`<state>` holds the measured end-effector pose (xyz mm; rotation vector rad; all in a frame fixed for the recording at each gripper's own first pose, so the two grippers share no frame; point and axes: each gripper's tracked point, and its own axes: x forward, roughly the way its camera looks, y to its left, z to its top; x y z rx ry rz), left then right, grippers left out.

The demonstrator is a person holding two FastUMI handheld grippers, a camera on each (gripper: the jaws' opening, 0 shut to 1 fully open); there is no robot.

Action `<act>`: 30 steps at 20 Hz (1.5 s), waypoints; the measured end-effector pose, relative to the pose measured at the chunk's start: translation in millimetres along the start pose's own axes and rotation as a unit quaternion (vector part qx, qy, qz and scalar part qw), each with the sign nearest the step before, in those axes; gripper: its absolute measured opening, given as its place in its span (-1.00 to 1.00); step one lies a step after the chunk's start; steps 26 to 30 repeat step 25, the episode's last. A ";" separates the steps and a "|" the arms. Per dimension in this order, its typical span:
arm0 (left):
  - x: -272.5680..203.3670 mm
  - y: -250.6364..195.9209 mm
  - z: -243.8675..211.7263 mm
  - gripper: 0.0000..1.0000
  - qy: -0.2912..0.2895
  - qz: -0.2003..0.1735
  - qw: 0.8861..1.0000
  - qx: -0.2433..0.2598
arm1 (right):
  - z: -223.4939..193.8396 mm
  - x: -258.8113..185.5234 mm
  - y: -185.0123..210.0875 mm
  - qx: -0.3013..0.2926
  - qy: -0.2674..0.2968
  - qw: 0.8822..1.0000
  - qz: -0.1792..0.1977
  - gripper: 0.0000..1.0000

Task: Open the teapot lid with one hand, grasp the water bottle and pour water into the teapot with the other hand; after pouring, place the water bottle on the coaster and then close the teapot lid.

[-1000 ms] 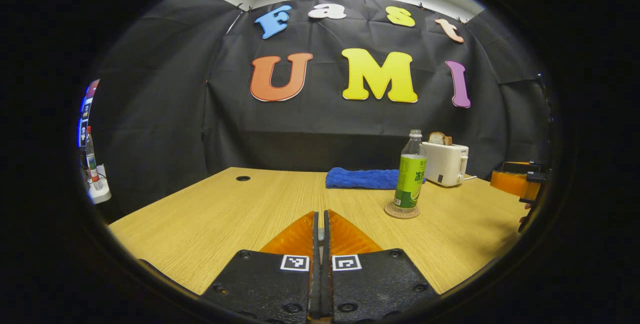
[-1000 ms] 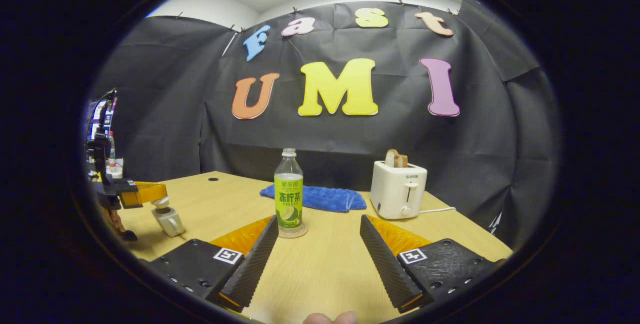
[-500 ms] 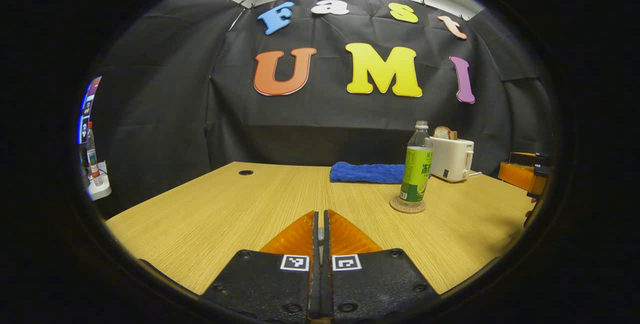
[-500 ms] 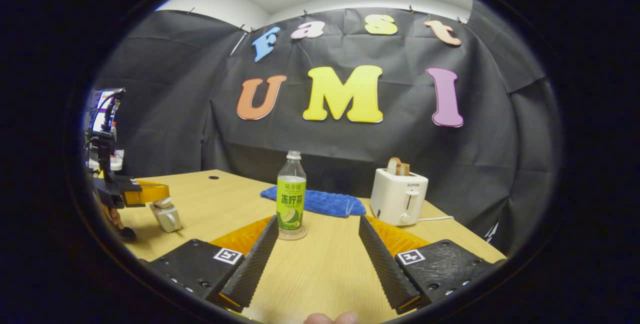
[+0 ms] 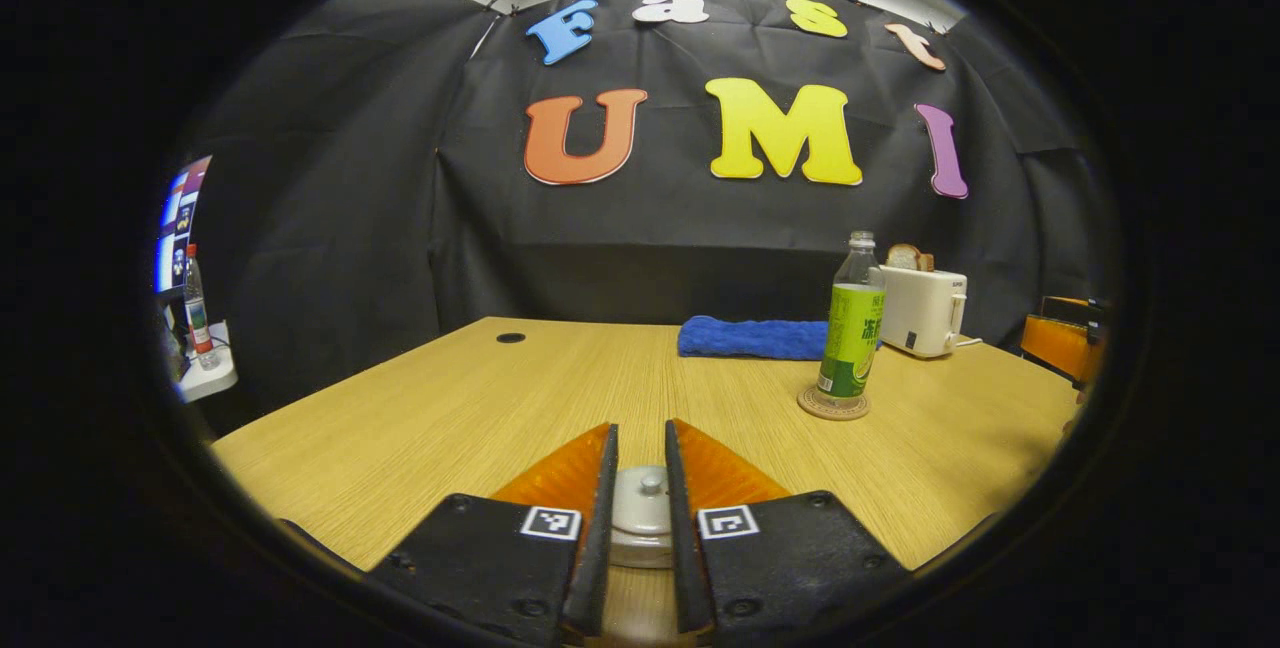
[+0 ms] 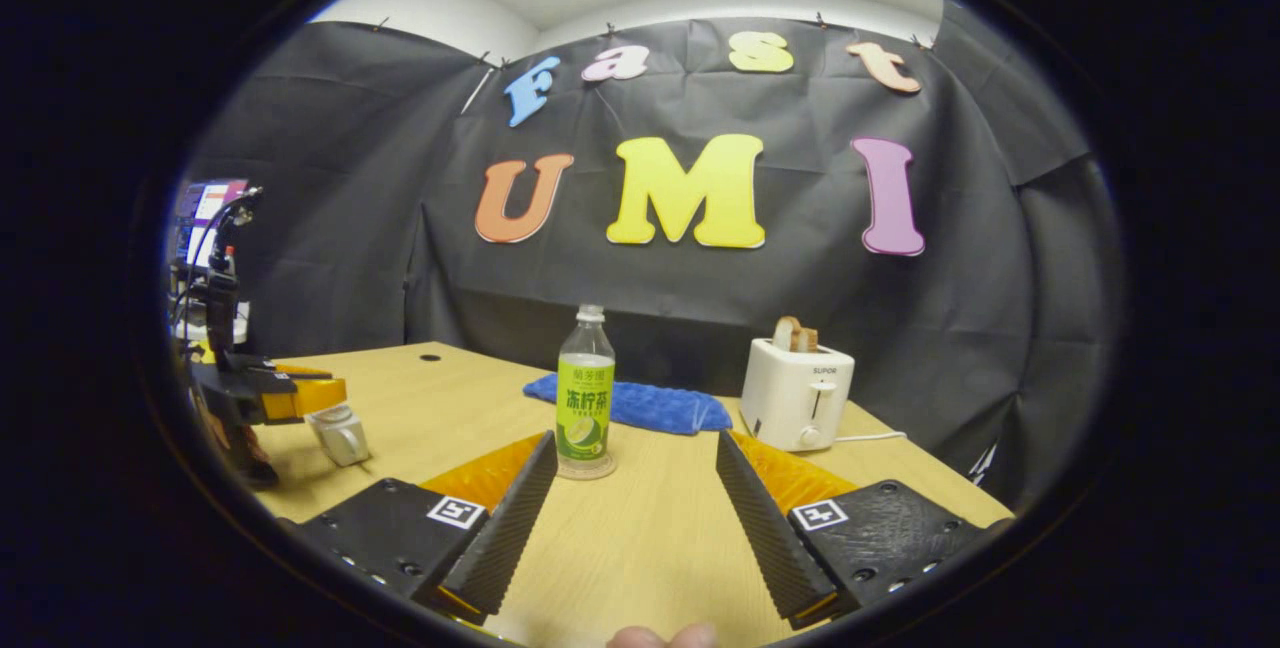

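Pale ceramic shows between the fingers of the left tool (image 5: 640, 528) — the teapot lid (image 5: 641, 511) with its small knob sits in the narrow gap, and the jaws stand a little apart beside it; whether they touch it I cannot tell. From the right tool's (image 6: 635, 518) side, that left tool appears far off to its left, with a whitish teapot (image 6: 340, 433) just under its tip on the bench (image 6: 640, 548).

The right tool's jaws are spread wide and hold nothing. Straight ahead of it, just past its left finger, the water bottle (image 6: 586, 406) stands upright, cap off as far as I can see. Seen from the left tool, the bottle rests on the round coaster (image 5: 833, 404), ahead and to that tool's right. Behind the bottle lie a blue towel (image 6: 640, 403) and a white toaster (image 6: 797, 396) with bread in it.

Judging by this, the task looks nearly finished: the bottle is parked on the coaster and the lid appears to be down on the pot. What seems left — letting go of the lid cleanly and drawing both tools away.
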<state>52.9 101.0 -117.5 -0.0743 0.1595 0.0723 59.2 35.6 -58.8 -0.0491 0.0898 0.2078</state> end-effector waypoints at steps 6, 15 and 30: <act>-27.8 -6.6 54.9 1.00 -0.032 0.027 0.999 -0.006 | 18.0 -14.9 -23.2 0.022 -0.015 0.999 -0.030 0.94; -69.0 -78.0 113.1 0.99 -0.074 0.002 0.997 -0.002 | 64.4 -52.2 -56.8 0.030 -0.044 0.996 -0.074 0.93; -102.9 -98.0 116.8 0.99 -0.095 -0.016 0.995 0.019 | 57.1 -83.8 -35.0 0.035 -0.041 0.994 -0.092 0.91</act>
